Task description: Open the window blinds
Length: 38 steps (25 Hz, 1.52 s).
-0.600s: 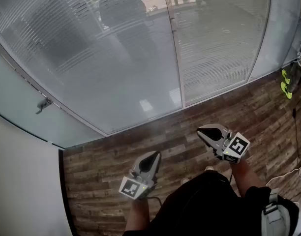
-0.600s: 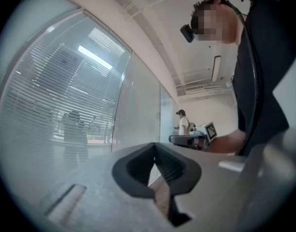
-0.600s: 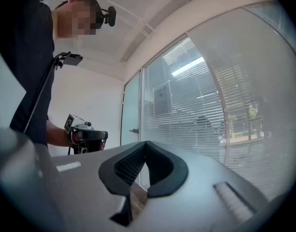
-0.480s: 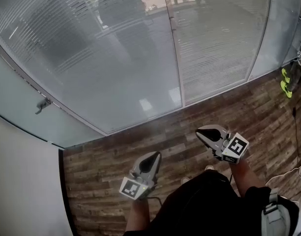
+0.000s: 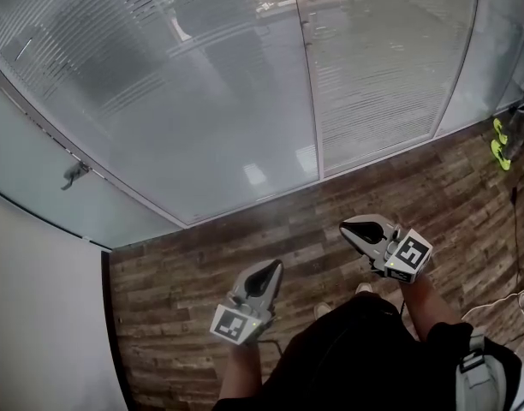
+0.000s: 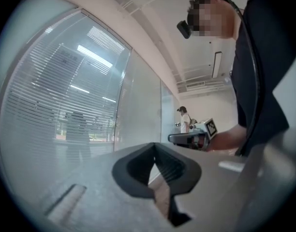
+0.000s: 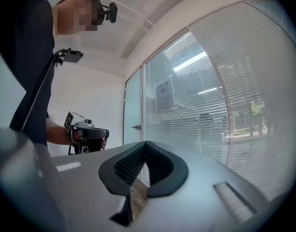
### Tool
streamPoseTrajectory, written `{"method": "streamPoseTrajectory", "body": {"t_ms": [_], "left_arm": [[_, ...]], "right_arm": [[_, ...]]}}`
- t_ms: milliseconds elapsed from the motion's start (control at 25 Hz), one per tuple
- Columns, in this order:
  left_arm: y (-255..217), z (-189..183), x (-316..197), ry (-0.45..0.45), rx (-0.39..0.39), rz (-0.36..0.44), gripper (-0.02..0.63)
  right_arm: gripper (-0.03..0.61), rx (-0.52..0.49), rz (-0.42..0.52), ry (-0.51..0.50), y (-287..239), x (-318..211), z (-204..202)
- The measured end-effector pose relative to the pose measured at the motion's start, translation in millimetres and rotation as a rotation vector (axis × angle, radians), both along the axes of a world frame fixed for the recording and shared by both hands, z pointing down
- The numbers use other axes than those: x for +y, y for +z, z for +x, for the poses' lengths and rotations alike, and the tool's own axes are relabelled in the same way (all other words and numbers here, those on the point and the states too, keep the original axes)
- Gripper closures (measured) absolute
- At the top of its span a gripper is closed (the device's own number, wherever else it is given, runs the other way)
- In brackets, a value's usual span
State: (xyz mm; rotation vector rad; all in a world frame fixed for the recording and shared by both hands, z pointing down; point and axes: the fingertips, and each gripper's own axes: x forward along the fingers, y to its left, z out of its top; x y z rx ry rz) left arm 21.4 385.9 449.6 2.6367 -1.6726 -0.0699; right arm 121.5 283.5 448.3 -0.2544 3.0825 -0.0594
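The blinds [image 5: 378,84] fill the glass wall straight ahead, slats running level, beyond a strip of wooden floor [image 5: 176,306]. The right claw [image 5: 354,227] sits nearer them than the left claw [image 5: 269,271] (both pinched closed on nothing). No cord or wand shows; perhaps it lies out of frame.

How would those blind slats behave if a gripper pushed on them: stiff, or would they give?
The blinds are many thin, closely spaced horizontal slats, so they are probably light and bendy, swaying rather than resisting. Light reflections on the panel suggest glass in front of them, so a push may meet a hard, slick pane instead.
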Motion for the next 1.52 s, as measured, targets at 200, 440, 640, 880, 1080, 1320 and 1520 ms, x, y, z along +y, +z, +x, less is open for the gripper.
{"method": "streamPoseTrajectory", "body": {"t_ms": [200, 440, 640, 880, 1080, 1320, 1520], "left_arm": [[0.9, -3.6, 2.1, -0.006, 0.001, -0.007, 0.609], [2.1, 0.1, 0.3, -0.001, -0.011, -0.021, 0.609], [-2.6, -4.7, -2.9, 0.005, -0.006, 0.002, 0.609], [-1.6, -3.8, -0.2, 0.011, -0.007, -0.004, 0.609], [0.9, -5.9, 3.7, 0.006, -0.013, -0.005, 0.609], [0.7, -5.7, 7.2, 0.011, -0.018, -0.005, 0.609], [1.4, -9.4, 7.9, 0.02, -0.015, -0.003, 0.609]], "right_arm": [[0.572, -0.002, -0.001, -0.012, 0.6, 2.6, -3.8], [0.571, -0.042, -0.05, -0.039, -4.6, 3.8, 2.0], [0.571, -0.069, -0.018, -0.013, -4.8, -2.0, 1.4], [0.571, -0.032, -0.017, -0.039, -1.1, 4.6, -2.2], [0.571, -0.017, -0.017, -0.072, -2.9, 13.0, -6.8], [0.571, 0.002, -0.021, -0.085, -2.3, 20.9, -9.7], [0.571, 0.019, -0.016, -0.075, -0.3, 19.5, -14.7]]}}
